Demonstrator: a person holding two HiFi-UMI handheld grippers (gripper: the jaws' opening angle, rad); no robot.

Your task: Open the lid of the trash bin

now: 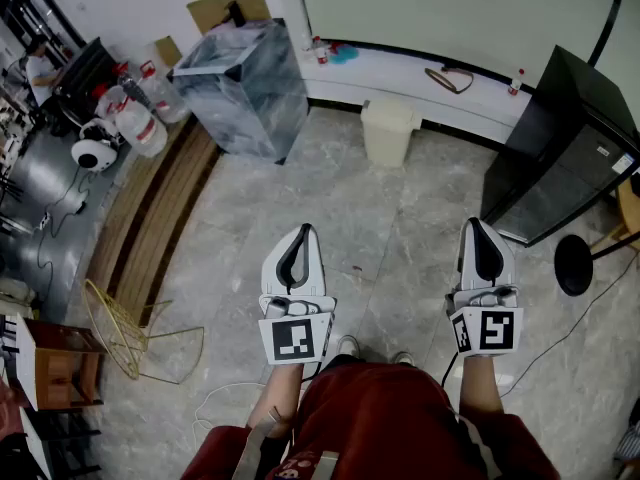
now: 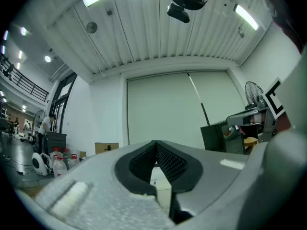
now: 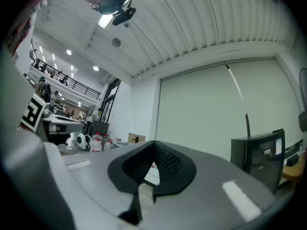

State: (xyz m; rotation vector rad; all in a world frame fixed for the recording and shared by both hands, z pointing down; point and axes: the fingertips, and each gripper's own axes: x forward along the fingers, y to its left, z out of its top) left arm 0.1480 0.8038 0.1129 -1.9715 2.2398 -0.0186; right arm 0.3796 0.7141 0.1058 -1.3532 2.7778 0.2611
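A small cream trash bin (image 1: 388, 131) with its lid down stands on the grey floor by the white wall ledge, well ahead of both grippers. My left gripper (image 1: 305, 230) is held at waist height, shut with nothing between its jaws, pointing toward the bin. My right gripper (image 1: 476, 224) is level with it to the right, also shut and holding nothing. In the left gripper view a pale sliver of the bin (image 2: 160, 180) shows under the shut left gripper (image 2: 156, 143). The right gripper view shows only the shut right gripper (image 3: 154, 143) and the room beyond.
A large bin wrapped in plastic (image 1: 240, 83) stands to the left of the small one. A black cabinet (image 1: 565, 143) is at the right, with a round black stand base (image 1: 574, 265) beside it. A wire rack (image 1: 125, 328) and a wooden stool (image 1: 62, 363) lie at the left.
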